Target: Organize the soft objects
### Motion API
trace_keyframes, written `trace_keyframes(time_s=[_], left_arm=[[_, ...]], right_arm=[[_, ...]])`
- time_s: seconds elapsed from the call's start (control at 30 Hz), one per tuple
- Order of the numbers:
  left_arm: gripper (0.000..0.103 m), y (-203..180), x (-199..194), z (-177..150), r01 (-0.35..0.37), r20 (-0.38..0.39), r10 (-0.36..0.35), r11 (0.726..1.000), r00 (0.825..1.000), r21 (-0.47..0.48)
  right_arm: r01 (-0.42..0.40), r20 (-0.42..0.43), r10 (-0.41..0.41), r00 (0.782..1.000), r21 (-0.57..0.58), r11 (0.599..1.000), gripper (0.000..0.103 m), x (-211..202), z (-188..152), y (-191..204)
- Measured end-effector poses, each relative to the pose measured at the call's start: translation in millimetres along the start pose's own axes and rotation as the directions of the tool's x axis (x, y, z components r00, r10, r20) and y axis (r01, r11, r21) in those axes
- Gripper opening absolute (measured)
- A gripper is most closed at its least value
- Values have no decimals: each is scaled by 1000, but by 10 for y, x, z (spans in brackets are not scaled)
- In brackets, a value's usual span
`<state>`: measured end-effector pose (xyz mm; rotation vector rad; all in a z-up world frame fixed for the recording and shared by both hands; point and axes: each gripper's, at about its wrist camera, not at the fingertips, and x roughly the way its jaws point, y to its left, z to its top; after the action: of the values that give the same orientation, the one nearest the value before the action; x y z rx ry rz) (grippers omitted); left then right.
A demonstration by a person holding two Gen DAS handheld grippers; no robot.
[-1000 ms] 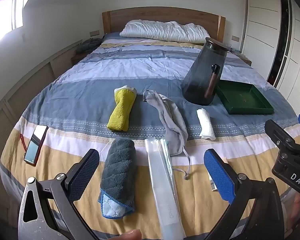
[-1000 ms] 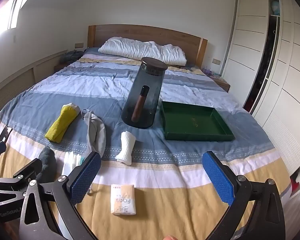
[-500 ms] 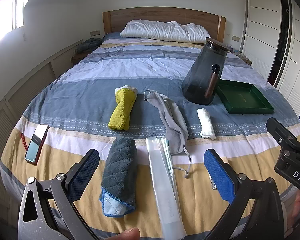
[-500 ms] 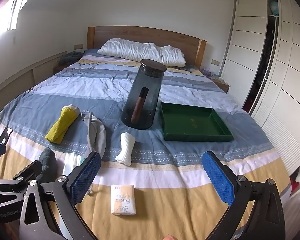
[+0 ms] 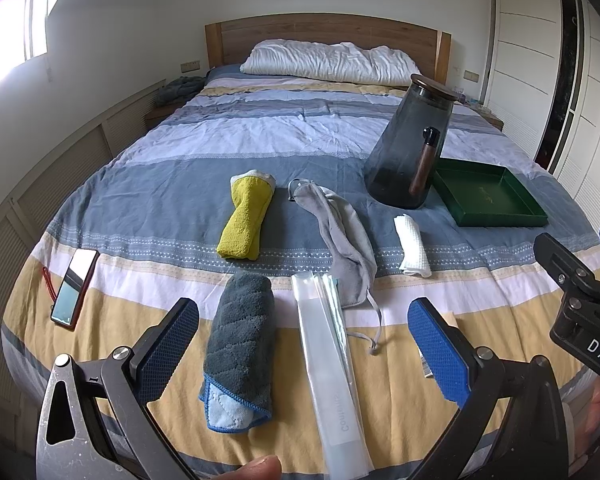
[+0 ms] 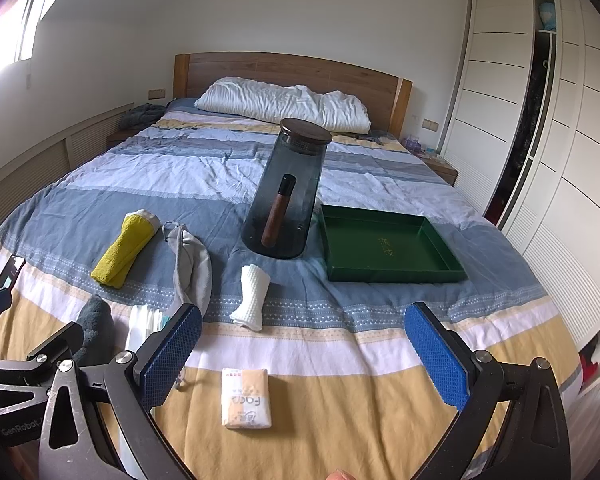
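a: status on the claws?
b: left gripper spread wide, nothing in it, hovering over the near end of the bed. right gripper same, released and empty.
a: soft stuff?
b: all lying on the bedspread. grey rolled towel between the left gripper's pads, not touched. clear plastic packet just right of it. yellow rolled cloth farther back, grey drawstring pouch beside it, white rolled cloth to the right.
a: tissue pack?
b: tissue pack sits on the yellow stripe in front of the right gripper.
a: tray?
b: green tray empty, beside the smoked glass jar. phone at the left edge.
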<state>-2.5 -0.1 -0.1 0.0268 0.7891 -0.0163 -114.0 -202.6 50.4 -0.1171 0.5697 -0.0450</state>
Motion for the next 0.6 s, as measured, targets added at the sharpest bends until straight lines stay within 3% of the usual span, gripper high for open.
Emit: trace_keyframes(time_s=[0.6], left_arm=[[102, 43, -26, -3, -1, -1, 1, 1000, 1000, 1]], right_arm=[[1, 2, -1, 1000, 1, 1000, 103, 2, 3, -13]])
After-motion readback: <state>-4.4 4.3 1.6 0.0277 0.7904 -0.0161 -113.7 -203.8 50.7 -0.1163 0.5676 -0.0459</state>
